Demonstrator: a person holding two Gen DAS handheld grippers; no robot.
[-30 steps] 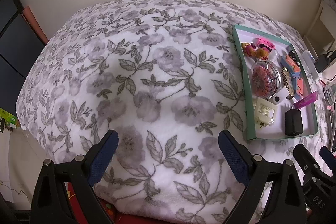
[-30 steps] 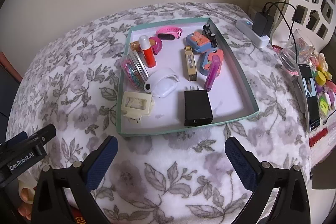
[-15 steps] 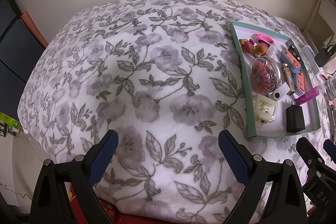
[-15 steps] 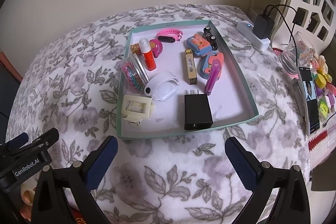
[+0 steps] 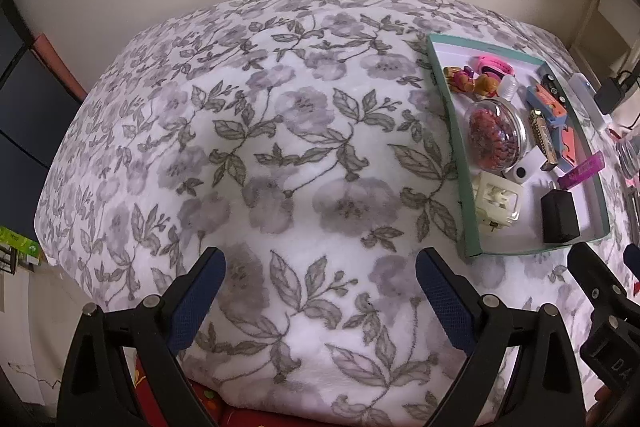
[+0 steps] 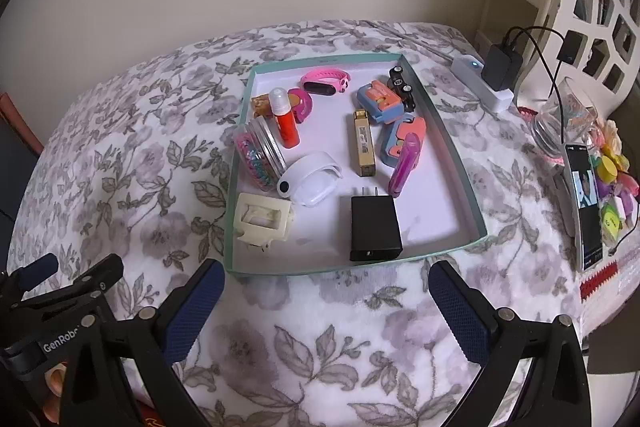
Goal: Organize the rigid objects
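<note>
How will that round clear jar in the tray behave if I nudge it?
The jar lies tilted on its side against the tray wall, so it would probably roll. Its smooth clear wall looks slippery and possibly breakable. Small coils fill it, so likely light.

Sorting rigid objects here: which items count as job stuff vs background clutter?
Job: tray, black charger, cream clip, purple lighter, gold harmonica, bead jar, pink band, white case.

Lying about: phone, power strip, glass jar, floral blanket.

Both grippers, left and right, open, empty.
</note>
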